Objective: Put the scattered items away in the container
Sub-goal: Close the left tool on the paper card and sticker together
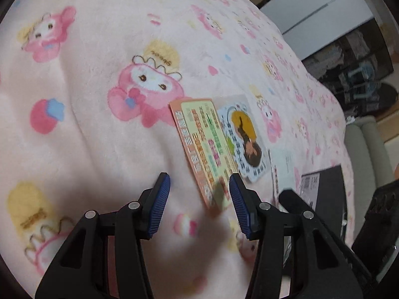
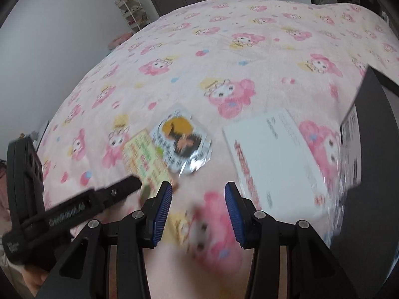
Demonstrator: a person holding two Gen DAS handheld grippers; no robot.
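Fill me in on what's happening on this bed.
A person is tidying flat items off a pink cartoon blanket with two handheld grippers. Both the left gripper and right gripper are open and empty. An orange-and-green card, a round-picture packet and a white card lie loose beside a black container.

Both wrist cams close, angled down – share blanket (image 1: 99,124).

Three flat items lay scattered on one pink blanket (image 2: 249,57): one orange-bordered card (image 1: 202,147) printed in green and yellow, one round-picture sticker (image 1: 243,139) in clear wrap, and one white card (image 2: 271,159). One black box (image 2: 374,164) sat at the blanket's edge.
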